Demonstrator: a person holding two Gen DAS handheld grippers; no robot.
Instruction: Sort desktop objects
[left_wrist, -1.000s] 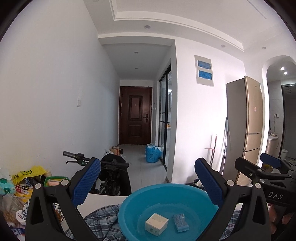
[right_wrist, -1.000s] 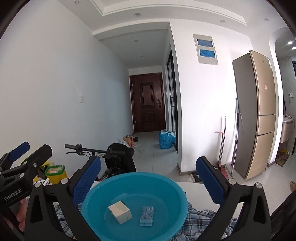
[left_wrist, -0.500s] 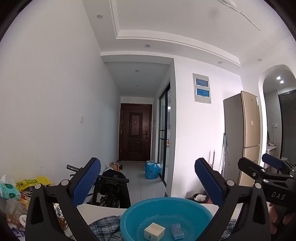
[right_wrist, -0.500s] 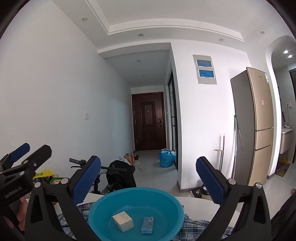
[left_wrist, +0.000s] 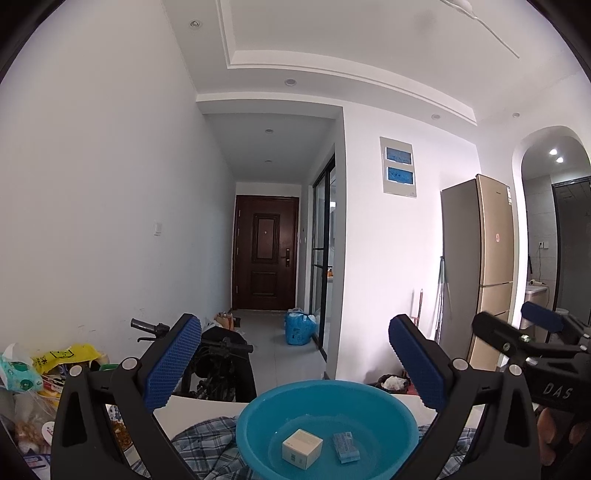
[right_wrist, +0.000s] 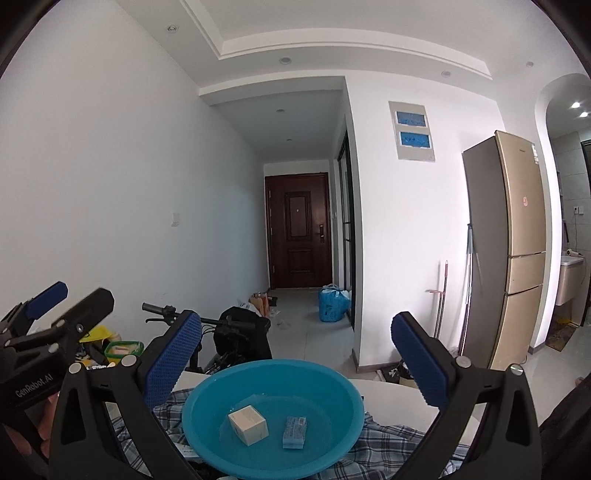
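left gripper (left_wrist: 295, 363) – jaws spread, empty | right gripper (right_wrist: 295, 362) – jaws spread, empty | blue basin (right_wrist: 207, 400) at 6 o'clock holds white box (right_wrist: 248, 424), blue packet (right_wrist: 294, 432) at its 3 o'clock

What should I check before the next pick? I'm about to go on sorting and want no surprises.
1. Left gripper open and holding nothing: ok.
2. Right gripper open and holding nothing: ok.
3. Blue basin sits level on the plaid cloth: ok.
4. White box and small blue pack lie apart inside the basin: ok.
5. More items left to sort: clutter at the left edge; the rest of the table is out of view: cannot tell.
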